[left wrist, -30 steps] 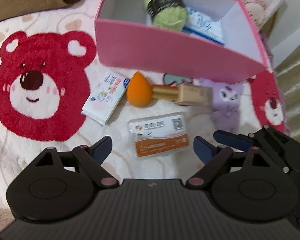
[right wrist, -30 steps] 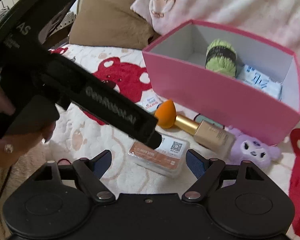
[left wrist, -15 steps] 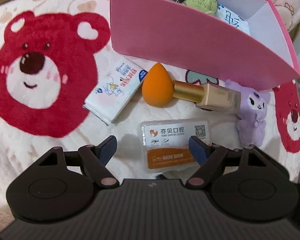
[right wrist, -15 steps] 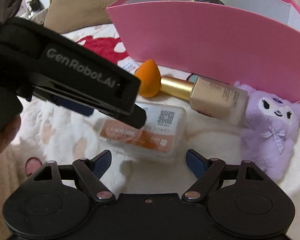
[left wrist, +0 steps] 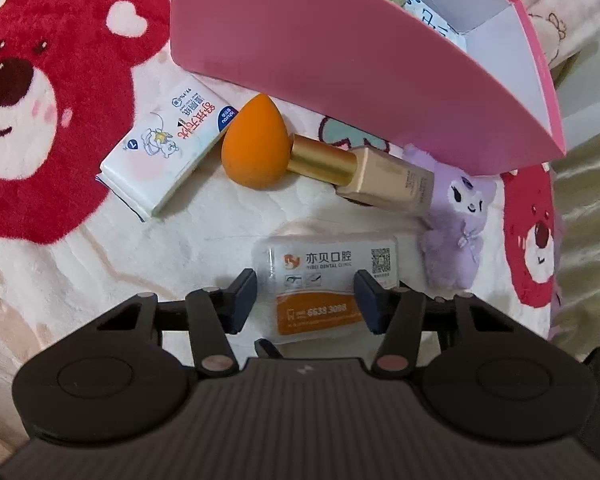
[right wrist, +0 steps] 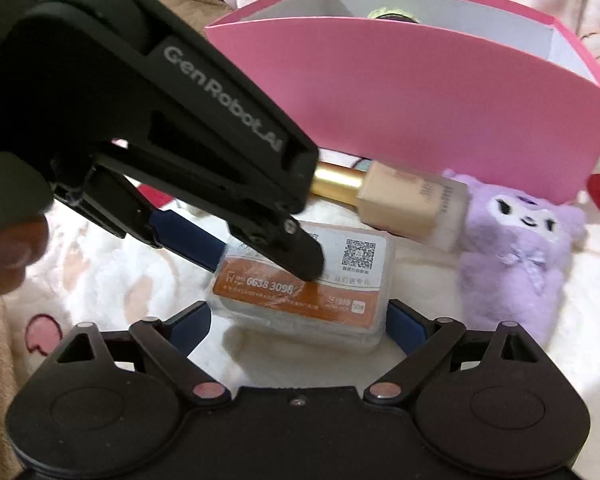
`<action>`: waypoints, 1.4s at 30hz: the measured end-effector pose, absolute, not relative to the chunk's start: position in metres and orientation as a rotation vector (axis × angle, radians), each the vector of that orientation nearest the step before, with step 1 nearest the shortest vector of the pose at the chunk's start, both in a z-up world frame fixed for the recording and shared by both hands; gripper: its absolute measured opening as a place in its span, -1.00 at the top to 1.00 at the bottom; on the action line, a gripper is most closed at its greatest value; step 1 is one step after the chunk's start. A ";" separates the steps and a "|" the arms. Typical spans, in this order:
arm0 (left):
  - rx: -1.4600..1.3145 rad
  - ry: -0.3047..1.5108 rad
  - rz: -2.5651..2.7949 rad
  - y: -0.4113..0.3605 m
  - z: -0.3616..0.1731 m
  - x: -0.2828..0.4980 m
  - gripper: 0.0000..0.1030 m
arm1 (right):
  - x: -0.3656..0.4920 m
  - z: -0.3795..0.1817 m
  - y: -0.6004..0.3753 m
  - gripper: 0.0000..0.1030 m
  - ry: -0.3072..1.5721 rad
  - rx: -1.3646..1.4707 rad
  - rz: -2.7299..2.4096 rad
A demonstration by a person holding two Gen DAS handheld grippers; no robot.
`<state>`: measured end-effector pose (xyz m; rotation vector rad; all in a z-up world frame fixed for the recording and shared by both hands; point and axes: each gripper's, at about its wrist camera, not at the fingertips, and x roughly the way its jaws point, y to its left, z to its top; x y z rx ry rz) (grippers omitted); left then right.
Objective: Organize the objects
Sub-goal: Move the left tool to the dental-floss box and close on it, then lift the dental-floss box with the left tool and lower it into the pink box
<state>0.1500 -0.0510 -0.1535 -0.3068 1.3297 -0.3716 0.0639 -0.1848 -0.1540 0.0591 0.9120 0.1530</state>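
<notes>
1. My left gripper (left wrist: 306, 300) has just been closing; its pads flank the clear floss-pick box (left wrist: 324, 280) at both ends, though I cannot tell whether they press on it.
2. My right gripper (right wrist: 298, 324) has just been opening and stands spread beside the same box, not clamping.
3. That box lies on the bear blanket (left wrist: 52, 240), near the pink box (left wrist: 340, 60) and well in from the blanket's edge.
</notes>
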 end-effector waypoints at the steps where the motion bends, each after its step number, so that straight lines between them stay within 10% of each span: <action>1: -0.306 1.319 -0.364 -0.052 -0.154 0.149 -0.02 | 0.064 -0.155 -0.185 -0.85 0.914 0.061 0.150; 42: -0.199 0.955 -0.504 -0.058 -0.024 0.062 -0.07 | -0.001 -0.025 -0.186 -0.81 0.735 -0.036 0.172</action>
